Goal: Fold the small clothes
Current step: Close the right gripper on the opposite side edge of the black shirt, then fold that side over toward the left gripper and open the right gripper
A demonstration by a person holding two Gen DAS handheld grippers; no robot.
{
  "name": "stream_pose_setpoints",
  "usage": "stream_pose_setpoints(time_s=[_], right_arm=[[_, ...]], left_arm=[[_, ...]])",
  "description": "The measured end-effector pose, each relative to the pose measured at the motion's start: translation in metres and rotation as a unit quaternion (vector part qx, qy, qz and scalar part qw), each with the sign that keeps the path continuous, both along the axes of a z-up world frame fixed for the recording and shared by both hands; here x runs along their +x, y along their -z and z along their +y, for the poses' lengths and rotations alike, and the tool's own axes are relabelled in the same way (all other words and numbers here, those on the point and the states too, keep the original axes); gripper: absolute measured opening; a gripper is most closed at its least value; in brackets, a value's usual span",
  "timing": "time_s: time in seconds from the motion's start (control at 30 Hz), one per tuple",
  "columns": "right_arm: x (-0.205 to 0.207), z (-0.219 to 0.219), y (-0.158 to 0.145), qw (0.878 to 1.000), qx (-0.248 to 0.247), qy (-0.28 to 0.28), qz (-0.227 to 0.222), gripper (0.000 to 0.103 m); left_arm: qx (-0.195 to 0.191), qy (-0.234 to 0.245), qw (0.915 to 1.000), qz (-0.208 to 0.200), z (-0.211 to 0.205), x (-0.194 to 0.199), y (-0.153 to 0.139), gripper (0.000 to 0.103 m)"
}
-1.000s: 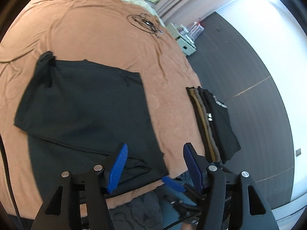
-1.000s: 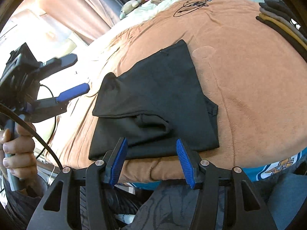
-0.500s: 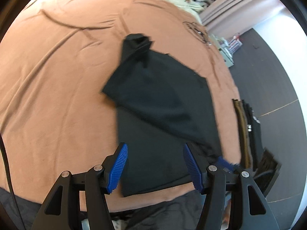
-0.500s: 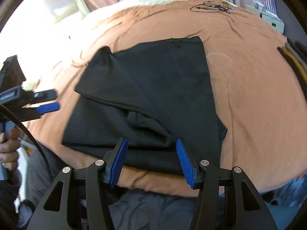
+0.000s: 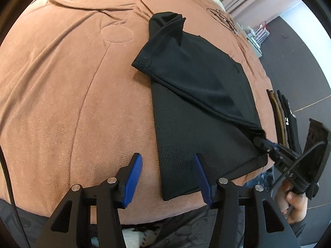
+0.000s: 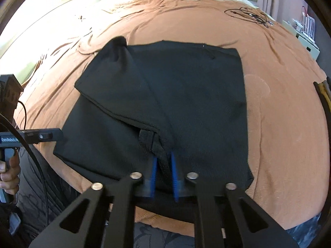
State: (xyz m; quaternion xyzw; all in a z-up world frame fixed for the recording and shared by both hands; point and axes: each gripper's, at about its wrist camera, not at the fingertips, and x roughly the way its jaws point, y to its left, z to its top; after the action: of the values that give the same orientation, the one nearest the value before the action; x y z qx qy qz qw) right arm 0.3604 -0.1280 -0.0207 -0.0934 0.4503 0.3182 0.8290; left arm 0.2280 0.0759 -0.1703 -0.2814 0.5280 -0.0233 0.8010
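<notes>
In the right wrist view, the right gripper [image 6: 163, 172] sits at the lower centre of the frame with its two blue-padded fingers [image 6: 153, 175] drawn nearly together, clamped on a bunched fold of the black mesh-knit garment [image 6: 186, 95]. Its jaws have just been closing, and the pinched cloth stands up as a dark ridge between the pads. The same grip shows at the right edge of the left wrist view, where the right gripper [image 5: 266, 142] holds a pulled-out corner of the garment [image 5: 198, 107] and a hand [image 5: 293, 204] grasps its handle below.

The left gripper [image 5: 167, 177] occupies the lower centre of its own view, its blue pads [image 5: 133, 177] standing apart at a middling width. Its jaws have just been closing a little, yet nothing is clamped: the left pad is over bare bedding, the right pad over the near left edge of the garment, and whether it touches the cloth cannot be told.

The garment lies partly folded across the middle of the orange-brown plush bedspread [image 5: 62, 82], one flap laid diagonally over the lower layer, and a crumpled peak at its far end. At the right of the left wrist view, a stack of folded dark and tan clothes [image 5: 283, 113] rests at the bed's edge. A tangle of thin black cable [image 6: 248, 15] lies at the upper right of the right wrist view.
</notes>
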Motion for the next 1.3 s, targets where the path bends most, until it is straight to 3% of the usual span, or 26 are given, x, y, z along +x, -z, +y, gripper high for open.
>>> stream_pose_setpoints(time_s=[0.23, 0.53, 0.77, 0.9, 0.93, 0.97, 1.0, 1.07, 1.3], right_arm=[[0.001, -0.041, -0.006, 0.998, 0.059, 0.026, 0.029, 0.001], [-0.004, -0.093, -0.004, 0.993, 0.088, 0.074, 0.035, 0.001], [-0.006, -0.106, 0.011, 0.991, 0.08, 0.086, 0.057, 0.002], [-0.01, -0.102, 0.004, 0.993, 0.05, 0.092, 0.056, 0.004], [-0.011, -0.097, -0.001, 0.994, 0.038, 0.092, 0.049, 0.008], [-0.013, -0.095, -0.006, 0.995, 0.03, 0.09, 0.039, 0.019], [-0.017, -0.091, -0.012, 0.996, 0.025, 0.085, 0.027, 0.042], [-0.023, -0.082, -0.021, 0.997, 0.021, 0.076, 0.005, 0.076], [-0.028, -0.029, -0.03, 0.999, -0.023, 0.029, -0.019, 0.076]], left_arm=[[0.004, 0.01, 0.9999, -0.003, -0.008, 0.008, -0.002, 0.053], [0.028, 0.033, 0.9991, -0.001, -0.03, 0.024, -0.002, 0.053], [0.047, 0.041, 0.998, 0.004, -0.04, 0.031, 0.003, 0.052], [0.048, 0.039, 0.9981, 0.006, -0.036, 0.031, 0.004, 0.048], [0.043, 0.036, 0.9984, 0.005, -0.033, 0.031, 0.003, 0.047], [0.04, 0.034, 0.9986, 0.002, -0.031, 0.031, 0.002, 0.047], [0.037, 0.032, 0.9988, -0.001, -0.029, 0.031, 0.001, 0.047], [0.032, 0.028, 0.9991, -0.006, -0.023, 0.031, 0.0, 0.047], [0.031, 0.025, 0.999, -0.02, -0.014, 0.042, 0.0, 0.047]])
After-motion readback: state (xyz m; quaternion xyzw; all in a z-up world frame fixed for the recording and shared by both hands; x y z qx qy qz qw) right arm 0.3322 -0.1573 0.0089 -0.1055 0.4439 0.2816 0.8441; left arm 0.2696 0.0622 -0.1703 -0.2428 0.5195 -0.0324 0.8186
